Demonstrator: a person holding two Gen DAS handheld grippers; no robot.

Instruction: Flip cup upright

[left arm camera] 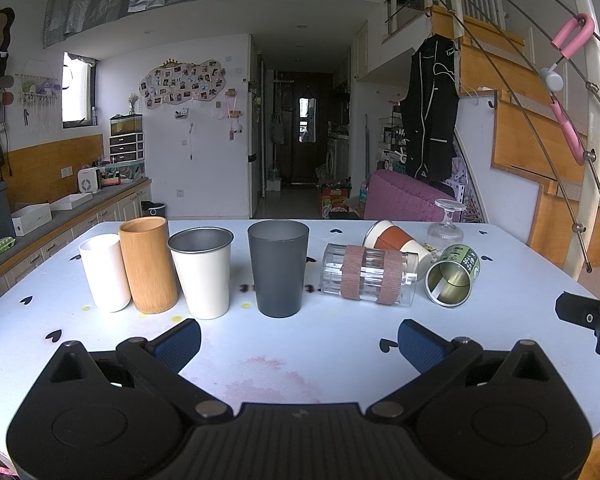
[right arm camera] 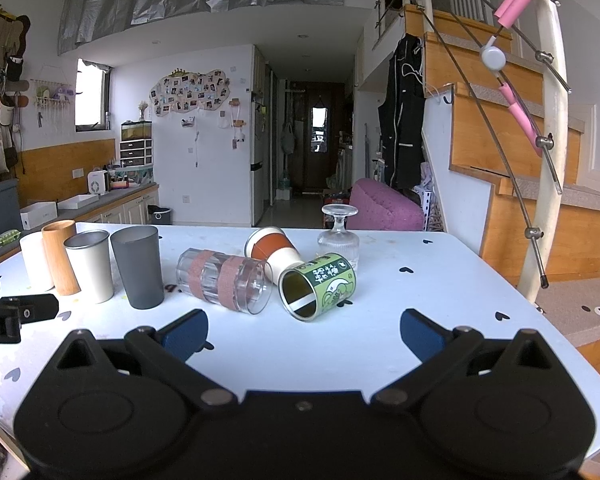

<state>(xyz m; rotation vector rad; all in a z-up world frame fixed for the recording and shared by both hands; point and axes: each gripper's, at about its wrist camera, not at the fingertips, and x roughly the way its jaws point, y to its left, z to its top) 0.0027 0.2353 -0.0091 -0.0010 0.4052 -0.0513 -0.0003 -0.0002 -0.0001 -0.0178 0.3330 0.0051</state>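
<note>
Three cups lie on their sides on the white table (left arm camera: 300,344): a clear ribbed glass with brown bands (left arm camera: 367,276) (right arm camera: 224,280), an orange-and-cream cup (left arm camera: 396,242) (right arm camera: 274,250), and a green printed tin cup (left arm camera: 454,275) (right arm camera: 319,286). A stemmed glass (left arm camera: 446,224) (right arm camera: 339,236) stands upside down behind them. My left gripper (left arm camera: 298,342) is open and empty, in front of the dark grey cup (left arm camera: 278,268). My right gripper (right arm camera: 303,334) is open and empty, in front of the green cup.
Upright at the left stand a white cup (left arm camera: 104,272), a wooden cup (left arm camera: 148,264), a steel-rimmed cream cup (left arm camera: 202,272) and the dark grey cup (right arm camera: 138,266). A stair railing (right arm camera: 548,120) rises right of the table. A kitchen counter (left arm camera: 60,216) runs along the left.
</note>
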